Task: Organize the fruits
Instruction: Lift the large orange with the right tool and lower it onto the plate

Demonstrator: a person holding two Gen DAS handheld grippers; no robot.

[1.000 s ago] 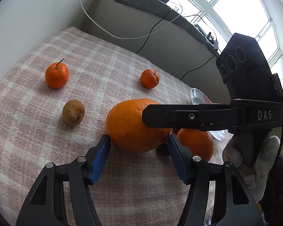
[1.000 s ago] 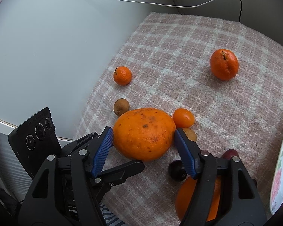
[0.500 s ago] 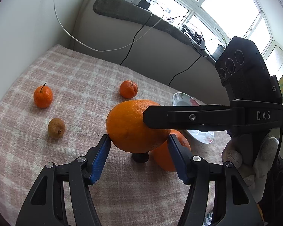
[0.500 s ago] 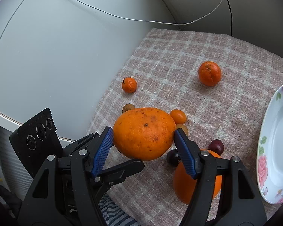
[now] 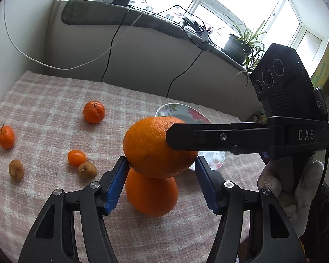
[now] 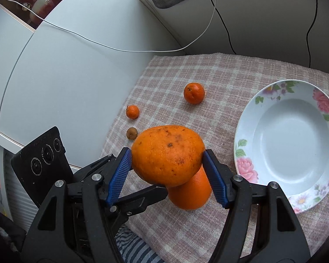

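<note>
Orange (image 5: 151, 144) fills the middle of the left view, held up over a second orange (image 5: 151, 197) that sits on the checked cloth (image 5: 43, 109). Our left claw (image 5: 160, 171) is spread, its blue pads flanking the fruit's lower edge. We cannot tell whether they touch it. A black finger (image 5: 208, 134) comes in from the right edge against the fruit. Behind it lies the plate (image 5: 179, 109). At centre left we see a mandarin (image 5: 94, 115), a small mandarin (image 5: 6, 137), a kumquat (image 5: 76, 157) and two brown fruits (image 5: 87, 170).

From the right view, our right claw (image 6: 167, 160) is clenched on the orange at centre frame, both pads pressed to its sides. The second orange shows just below it, and the plate is empty at right.
</note>
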